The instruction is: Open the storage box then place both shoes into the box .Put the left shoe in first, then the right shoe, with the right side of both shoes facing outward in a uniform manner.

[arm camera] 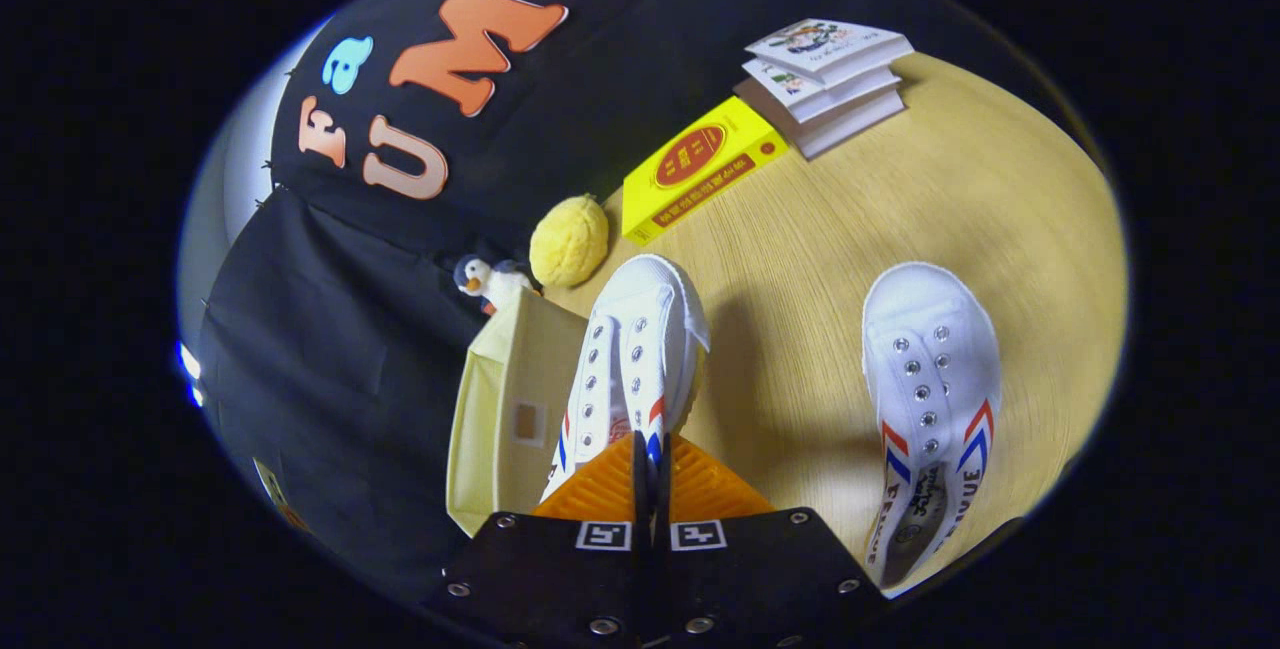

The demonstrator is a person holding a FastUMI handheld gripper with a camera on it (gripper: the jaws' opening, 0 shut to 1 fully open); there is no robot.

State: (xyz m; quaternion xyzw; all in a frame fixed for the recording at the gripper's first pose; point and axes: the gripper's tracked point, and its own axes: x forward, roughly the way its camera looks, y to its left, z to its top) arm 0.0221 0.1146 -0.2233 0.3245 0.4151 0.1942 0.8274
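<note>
The box [505,409] stands at the table's [850,219] left edge, just left of the fingers, with a toy bird [490,281] and a yellow ball [569,240] behind it. The step in hand is judged to be carrying the first shoe [630,359] to the box: it should be kept level, swung left over the opening and lowered with its right side outward; whether the box is open cannot be told. The gripper [650,474] is clenched almost shut on this shoe's heel end, the shoe appearing raised ahead of the fingers. The second shoe [930,399] lies on the table to the right, well apart.
</note>
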